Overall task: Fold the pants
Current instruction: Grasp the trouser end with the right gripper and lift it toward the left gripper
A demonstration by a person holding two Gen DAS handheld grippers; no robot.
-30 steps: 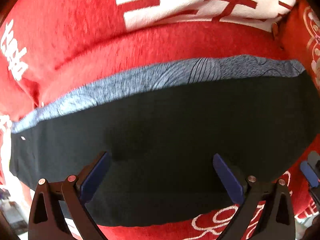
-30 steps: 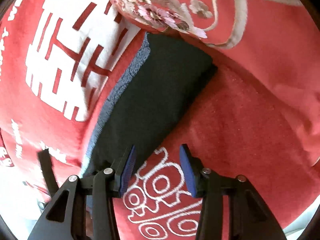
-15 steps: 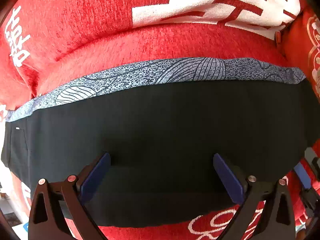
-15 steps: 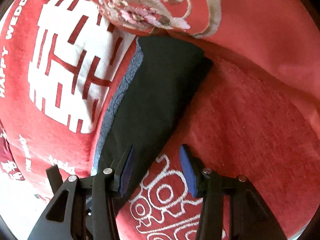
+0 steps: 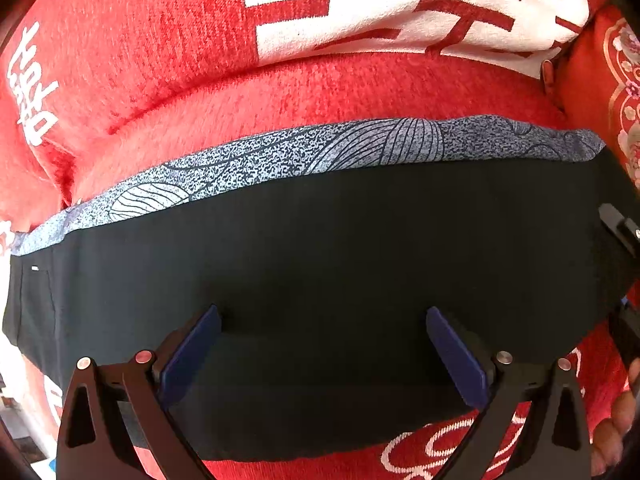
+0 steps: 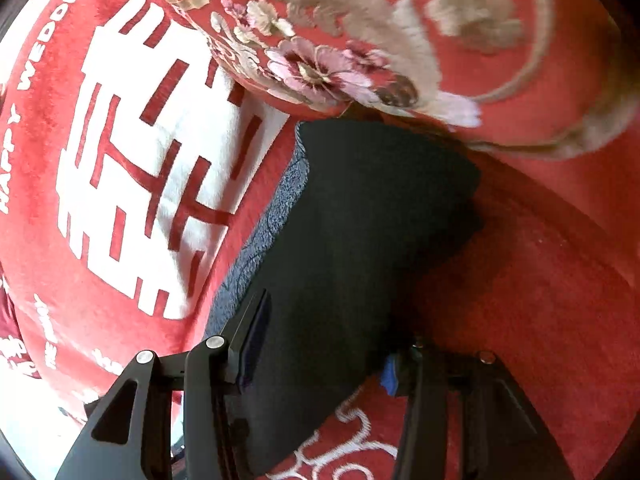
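The pants (image 5: 328, 264) are black with a blue-grey patterned strip (image 5: 304, 152) along their far edge. They lie folded into a long band on a red blanket (image 5: 168, 64). My left gripper (image 5: 324, 344) is open, its blue pads spread wide over the near part of the band. In the right wrist view the pants (image 6: 360, 216) run away from the camera. My right gripper (image 6: 320, 344) is open and straddles the near end of the band, one finger on each side. Whether its pads touch the cloth cannot be told.
The red blanket carries a large white double-happiness print (image 6: 144, 176) to the left of the pants. A red embroidered floral cushion (image 6: 360, 40) lies at the far end of the band. The other gripper's black frame (image 5: 624, 236) shows at the right edge.
My right gripper has opened wider and moved left over the pants' near end, which now lies between its fingers. My left gripper stays open; its view has shifted slightly closer.
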